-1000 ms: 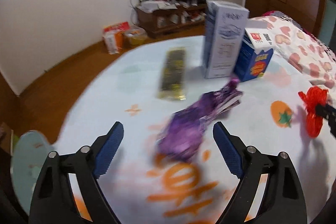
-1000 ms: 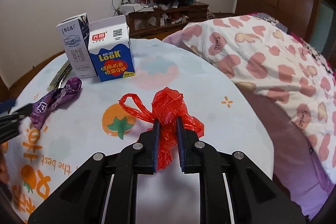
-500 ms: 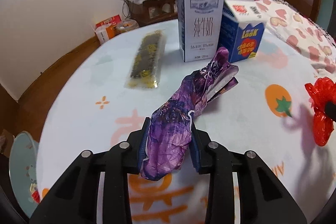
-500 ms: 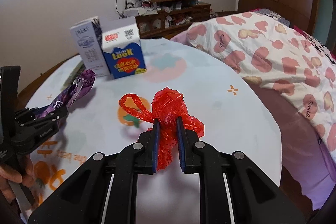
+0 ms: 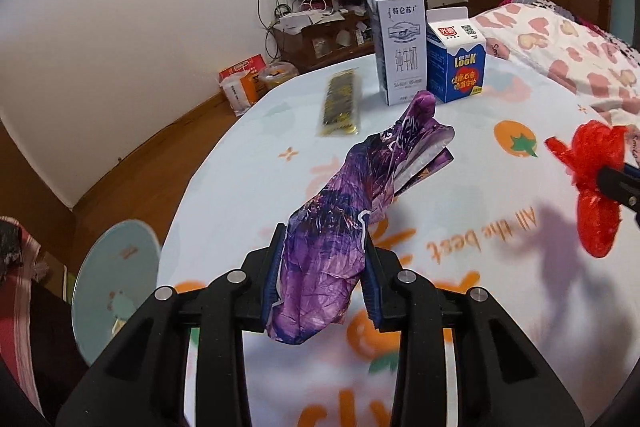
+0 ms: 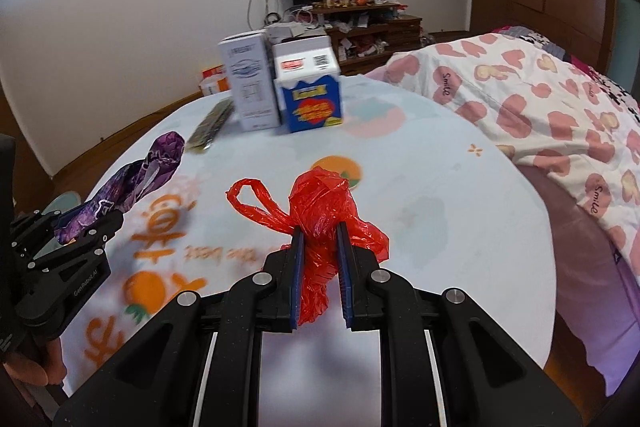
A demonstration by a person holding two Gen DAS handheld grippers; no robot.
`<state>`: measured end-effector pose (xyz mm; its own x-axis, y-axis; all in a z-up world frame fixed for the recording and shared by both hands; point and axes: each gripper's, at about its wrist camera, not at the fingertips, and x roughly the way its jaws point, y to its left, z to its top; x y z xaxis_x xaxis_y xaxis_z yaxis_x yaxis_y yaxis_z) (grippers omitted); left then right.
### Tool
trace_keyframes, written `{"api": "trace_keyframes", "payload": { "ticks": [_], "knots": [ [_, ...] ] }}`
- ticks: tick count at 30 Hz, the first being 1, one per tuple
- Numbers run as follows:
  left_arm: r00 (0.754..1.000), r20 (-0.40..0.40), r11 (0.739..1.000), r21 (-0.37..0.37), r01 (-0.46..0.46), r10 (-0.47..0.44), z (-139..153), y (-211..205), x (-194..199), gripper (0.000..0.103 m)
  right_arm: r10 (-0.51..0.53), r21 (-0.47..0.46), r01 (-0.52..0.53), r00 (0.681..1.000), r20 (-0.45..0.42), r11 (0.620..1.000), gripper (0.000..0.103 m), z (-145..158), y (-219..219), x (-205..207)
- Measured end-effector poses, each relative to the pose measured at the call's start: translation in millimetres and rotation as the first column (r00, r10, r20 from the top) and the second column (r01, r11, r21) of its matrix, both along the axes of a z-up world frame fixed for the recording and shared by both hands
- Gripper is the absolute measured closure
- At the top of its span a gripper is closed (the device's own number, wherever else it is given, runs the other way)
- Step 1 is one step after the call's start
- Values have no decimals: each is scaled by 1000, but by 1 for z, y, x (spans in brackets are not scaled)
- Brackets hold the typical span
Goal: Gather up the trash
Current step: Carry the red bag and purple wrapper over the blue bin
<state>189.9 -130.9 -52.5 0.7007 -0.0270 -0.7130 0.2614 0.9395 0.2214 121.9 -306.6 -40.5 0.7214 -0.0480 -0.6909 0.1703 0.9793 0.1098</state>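
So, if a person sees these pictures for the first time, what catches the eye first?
Probably the crumpled purple wrapper clamped in the left gripper and the bright red plastic bag pinched in the right gripper, both above the round printed tablecloth. Behind them, two milk cartons stand together near the table's far edge.

soft, even indoor light fills both views, with no harsh glare. the round table with its pale printed cloth [image 5: 248,131] carries dim shadows near the right, under the crumpled red plastic bag [image 5: 592,183]. fisheye bending curves the walls and darkens the corners. in the right wrist view the far cartons and the cloth's orange print are smeared by motion blur.
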Motion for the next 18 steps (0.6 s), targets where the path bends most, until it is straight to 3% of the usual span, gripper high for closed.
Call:
{"api": "trace_keyframes", "payload": {
  "ticks": [18],
  "knots": [
    [997,32,997,-48,-66,67,20,57,-37,69,97,-9,-97,995,17,995,87,14,66,-21]
  ]
}}
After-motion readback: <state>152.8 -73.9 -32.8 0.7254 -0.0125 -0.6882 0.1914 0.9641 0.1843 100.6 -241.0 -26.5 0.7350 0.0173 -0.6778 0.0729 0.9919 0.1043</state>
